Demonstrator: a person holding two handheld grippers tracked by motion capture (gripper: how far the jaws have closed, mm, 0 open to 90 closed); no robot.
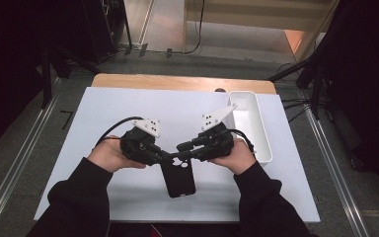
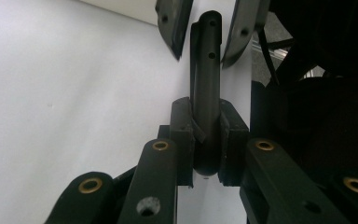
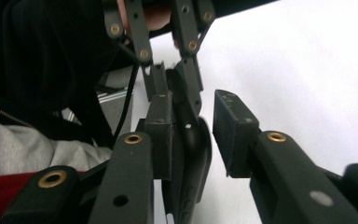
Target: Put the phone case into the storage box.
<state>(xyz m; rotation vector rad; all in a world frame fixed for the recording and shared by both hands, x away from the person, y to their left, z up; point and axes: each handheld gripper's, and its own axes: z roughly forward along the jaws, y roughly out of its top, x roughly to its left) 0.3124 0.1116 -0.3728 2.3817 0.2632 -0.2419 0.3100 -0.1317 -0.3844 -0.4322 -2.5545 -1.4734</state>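
Both claws meet at the middle of the high view: the left gripper comes in from the lower left, the right gripper from the lower right, each held in a hand with a black sleeve. Between and just below their tips lies a black phone case, flat on the white table, its long side running toward the bottom of the frame. A white bin stands at the table's right edge, well apart from the case.

From the left gripper view, the left gripper has its pads pressed against both faces of the phone case, which stands edge-on up the centre of the frame. At the top, the other gripper's jaws flank the case's far end.

From the right gripper view, the right gripper is spread: its left pad lies against the phone case, while its right pad stands clear of it with white table showing in the gap. Farther up the frame the left gripper's jaws pinch the case's far end.
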